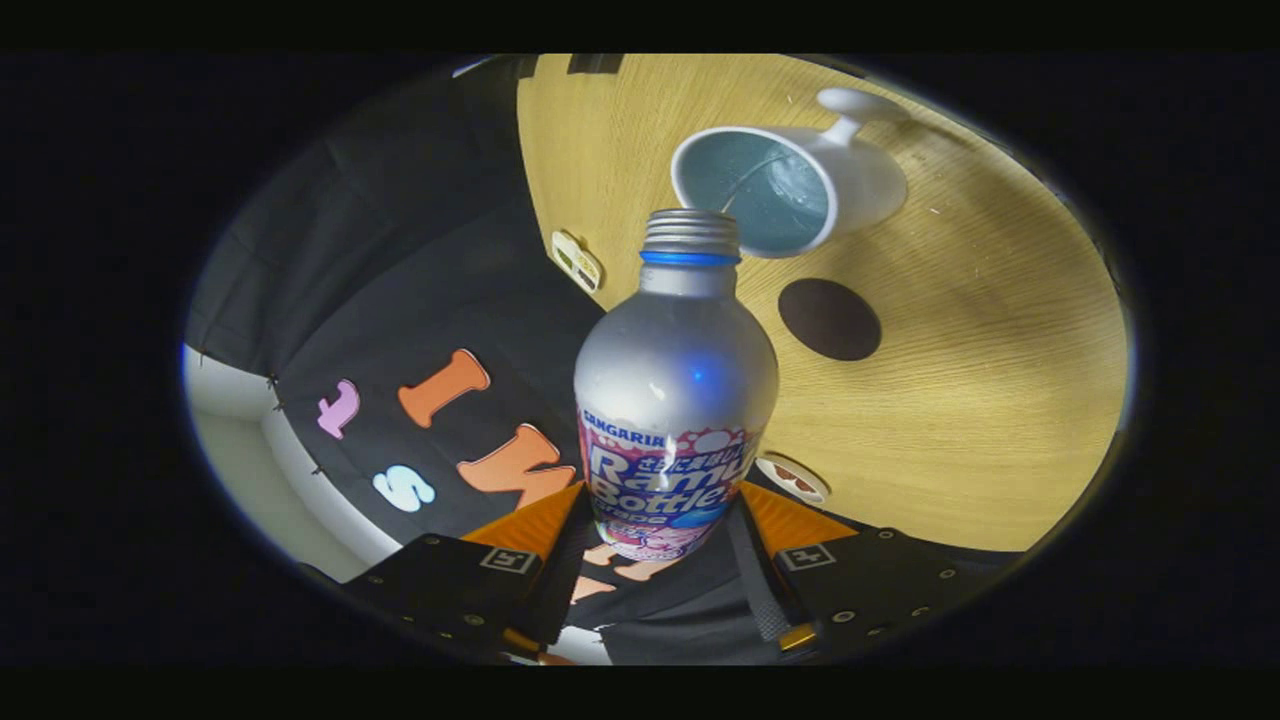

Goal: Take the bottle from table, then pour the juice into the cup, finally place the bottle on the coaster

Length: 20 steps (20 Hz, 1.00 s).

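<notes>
Wooden worktop (980, 400) tilts across the gripper view, black cloth wall beside it. Bottle (675, 400) base hidden between the fingers; tool (665, 535) pinches it on both sides. Uncapped mouth overlaps cup (790, 180) rim just beyond. Dark coaster (829, 319) nearby. Liquid hard to make out.

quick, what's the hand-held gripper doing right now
hand-held gripper: shut on the bottle, tilted so its open mouth is over the cup
</notes>
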Available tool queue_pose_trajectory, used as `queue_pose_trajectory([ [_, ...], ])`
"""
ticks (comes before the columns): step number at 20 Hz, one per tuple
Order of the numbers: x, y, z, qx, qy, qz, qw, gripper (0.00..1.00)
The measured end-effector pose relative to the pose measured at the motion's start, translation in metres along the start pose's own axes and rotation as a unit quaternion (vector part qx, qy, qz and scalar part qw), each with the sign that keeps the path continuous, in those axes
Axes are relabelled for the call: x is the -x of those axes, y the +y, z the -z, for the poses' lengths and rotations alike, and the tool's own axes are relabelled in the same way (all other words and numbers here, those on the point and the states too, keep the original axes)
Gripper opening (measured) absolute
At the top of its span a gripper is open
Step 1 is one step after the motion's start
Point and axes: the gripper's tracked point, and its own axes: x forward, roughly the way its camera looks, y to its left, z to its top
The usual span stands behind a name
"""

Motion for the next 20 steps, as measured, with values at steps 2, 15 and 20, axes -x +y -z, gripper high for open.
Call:
queue_pose_trajectory([
  [2,-0.0007,-0.0029,0.0004,-0.005,0.000,0.002,1.000,0.72],
  [15,0.0047,0.0045,-0.0024,-0.039,0.002,-0.001,0.999,0.73],
  [20,0.0041,0.0066,-0.0020,-0.047,0.003,-0.003,0.999,0.72],
])
